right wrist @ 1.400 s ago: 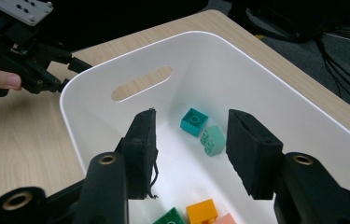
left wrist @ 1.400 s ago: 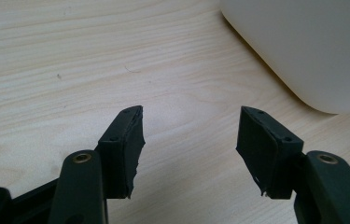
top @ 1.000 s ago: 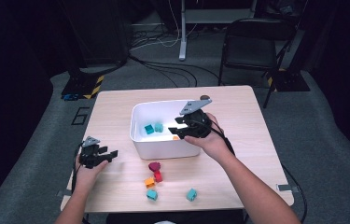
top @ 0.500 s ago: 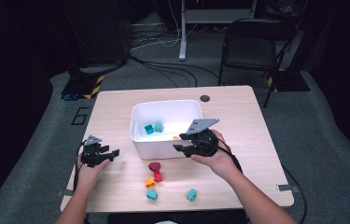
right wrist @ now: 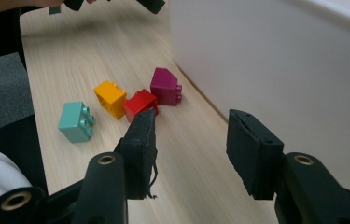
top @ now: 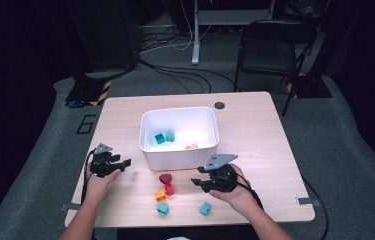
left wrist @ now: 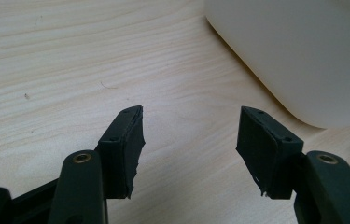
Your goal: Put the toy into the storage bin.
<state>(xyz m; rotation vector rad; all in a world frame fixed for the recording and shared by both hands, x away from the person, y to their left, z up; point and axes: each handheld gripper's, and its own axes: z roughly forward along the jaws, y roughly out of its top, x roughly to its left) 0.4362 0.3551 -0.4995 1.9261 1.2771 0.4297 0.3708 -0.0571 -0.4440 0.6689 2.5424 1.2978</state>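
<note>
Blocks first, nearest me: a teal block and another teal block at the near edge, then the orange block, red block and magenta block just short of the white bin. My right gripper hangs beside them, jaws half open and empty. I judge I'm between picks; next I line up on the red block and close. My left gripper rests wide open, empty, left of the bin. No readable writing anywhere.
</note>
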